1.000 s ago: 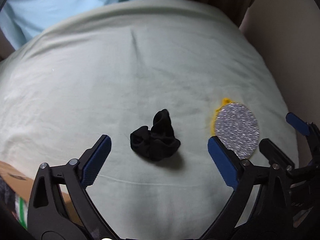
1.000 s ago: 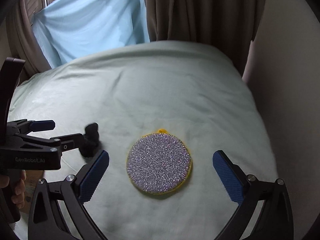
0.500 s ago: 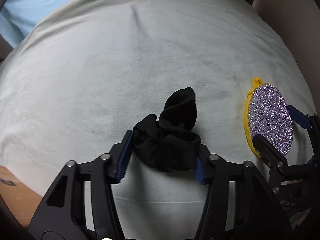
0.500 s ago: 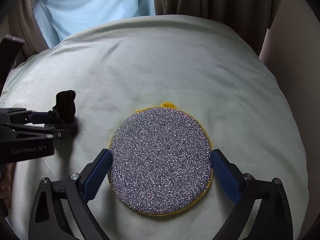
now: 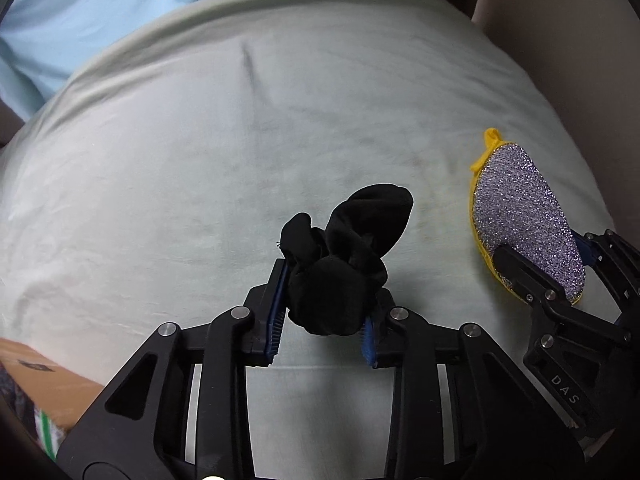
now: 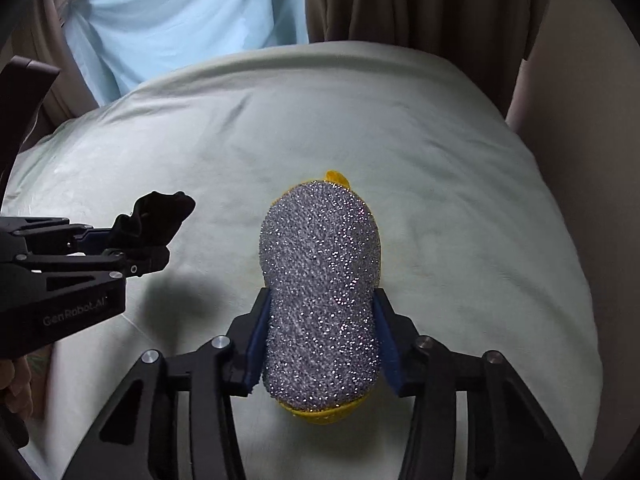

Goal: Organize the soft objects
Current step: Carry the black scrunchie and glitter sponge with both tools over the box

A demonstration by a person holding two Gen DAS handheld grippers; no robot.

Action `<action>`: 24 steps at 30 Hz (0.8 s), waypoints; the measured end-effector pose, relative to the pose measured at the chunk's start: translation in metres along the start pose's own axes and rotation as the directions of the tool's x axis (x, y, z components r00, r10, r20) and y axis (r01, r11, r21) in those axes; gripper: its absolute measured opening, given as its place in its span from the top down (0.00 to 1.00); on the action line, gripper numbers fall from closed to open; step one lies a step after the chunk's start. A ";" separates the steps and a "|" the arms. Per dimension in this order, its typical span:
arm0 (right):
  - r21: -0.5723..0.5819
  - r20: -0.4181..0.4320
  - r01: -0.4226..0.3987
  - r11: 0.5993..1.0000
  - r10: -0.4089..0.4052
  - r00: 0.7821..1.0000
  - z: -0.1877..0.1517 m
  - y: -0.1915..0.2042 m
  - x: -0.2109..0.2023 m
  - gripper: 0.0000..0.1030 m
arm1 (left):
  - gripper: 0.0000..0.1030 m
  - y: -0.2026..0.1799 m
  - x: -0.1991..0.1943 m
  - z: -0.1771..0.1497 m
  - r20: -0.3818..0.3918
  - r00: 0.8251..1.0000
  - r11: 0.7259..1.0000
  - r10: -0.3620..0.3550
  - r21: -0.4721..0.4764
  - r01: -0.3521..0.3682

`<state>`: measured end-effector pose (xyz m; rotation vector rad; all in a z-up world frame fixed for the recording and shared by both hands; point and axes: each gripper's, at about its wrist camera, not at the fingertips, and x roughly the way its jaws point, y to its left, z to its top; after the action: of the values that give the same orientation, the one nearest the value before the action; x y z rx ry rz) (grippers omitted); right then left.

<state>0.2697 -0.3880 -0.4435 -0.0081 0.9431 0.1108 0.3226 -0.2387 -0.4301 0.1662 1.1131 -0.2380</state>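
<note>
Both grippers were over the pale green bed (image 5: 200, 184). The left gripper (image 5: 324, 312) had its 2 blue pads pressed tight against a bunched black cloth (image 5: 340, 264), which bulged up and forward from between them, its loose end sticking out toward the far side. The right gripper (image 6: 320, 344) was clamped on a round silver scrubber (image 6: 320, 280) with a yellow rim, squeezed from the sides into a narrower, humped shape. The 2 bundles sat near each other, cloth to the left of the scrubber. Brown curtains (image 6: 400, 4) and a light blue sheet (image 6: 180, 24) hung behind the bed.
</note>
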 end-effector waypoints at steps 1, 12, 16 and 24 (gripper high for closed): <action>0.009 0.006 0.004 1.000 -0.004 1.000 0.002 0.000 -0.008 0.58 | 0.73 0.000 -0.010 0.001 0.009 1.000 1.000 -0.007 -0.002 0.007; 0.021 0.105 0.043 0.999 -0.045 0.993 0.040 0.020 -0.136 0.59 | 0.73 0.012 -0.148 0.007 0.136 0.990 0.999 -0.036 -0.036 0.041; 0.031 0.137 0.041 0.999 -0.045 0.990 0.058 0.040 -0.194 0.59 | 0.73 0.021 -0.205 0.002 0.174 0.984 0.998 -0.036 -0.040 0.044; 0.016 0.196 0.039 0.999 -0.041 0.980 0.074 0.105 -0.281 0.59 | 0.73 0.067 -0.303 -0.024 0.223 0.973 0.992 -0.061 -0.092 0.083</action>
<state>0.1555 -0.3056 -0.1681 -0.0049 0.7458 0.0675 0.1929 -0.1367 -0.1664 0.0083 0.9089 -0.2578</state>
